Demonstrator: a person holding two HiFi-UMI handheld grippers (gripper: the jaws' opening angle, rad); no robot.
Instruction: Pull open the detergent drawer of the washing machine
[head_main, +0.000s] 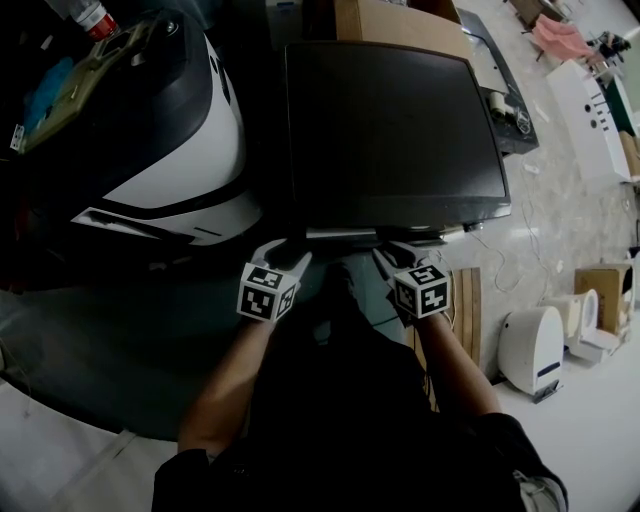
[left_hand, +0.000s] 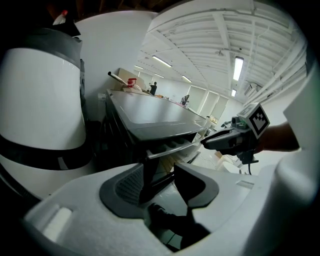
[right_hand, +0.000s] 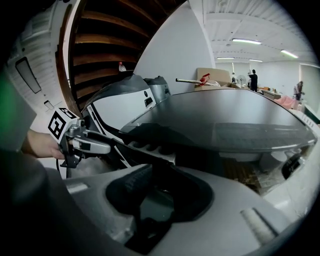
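The washing machine (head_main: 390, 120) has a dark flat top, and I look down on it from above. Its detergent drawer (head_main: 340, 233) stands a little way out of the front edge, its compartments (left_hand: 170, 146) showing from the side. My left gripper (head_main: 288, 250) is at the drawer's left end. Its jaws (left_hand: 160, 175) are open, with the dark drawer front standing between them next to the left pad. My right gripper (head_main: 392, 258) is at the drawer's right end, open (right_hand: 162, 182), with the drawer's end (right_hand: 147, 147) reaching in between its pads.
A big rounded white and black machine (head_main: 170, 150) stands close on the left. A wooden board (head_main: 465, 310) lies by the washer's right front. Small white appliances (head_main: 530, 345) and a cardboard box (head_main: 605, 285) sit on the floor at the right.
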